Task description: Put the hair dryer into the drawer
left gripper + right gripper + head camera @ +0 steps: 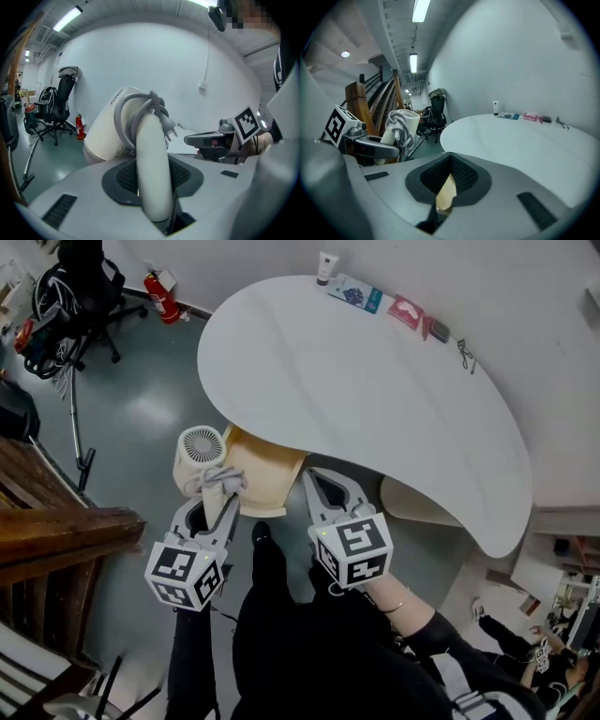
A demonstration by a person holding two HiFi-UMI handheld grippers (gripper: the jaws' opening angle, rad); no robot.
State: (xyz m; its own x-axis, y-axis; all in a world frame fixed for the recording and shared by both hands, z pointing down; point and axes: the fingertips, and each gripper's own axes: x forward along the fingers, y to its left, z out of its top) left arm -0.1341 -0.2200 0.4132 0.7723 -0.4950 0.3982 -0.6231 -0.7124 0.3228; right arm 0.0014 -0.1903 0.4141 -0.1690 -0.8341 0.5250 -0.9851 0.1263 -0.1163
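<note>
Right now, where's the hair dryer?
Head view, left side: the hair dryer is held by its handle in the left gripper, at the left end of the open drawer below the white table.

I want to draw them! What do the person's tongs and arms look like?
The left tongs and right tongs are light grey with dark ribbed pads. Each carries a white cube with black square markers. The right arm has a thin bracelet and black sleeve.

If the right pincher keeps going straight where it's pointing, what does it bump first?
Probably the open wooden drawer: the right gripper points at its near corner, just under the white table edge. How high it sits above the drawer is hard to tell.
</note>
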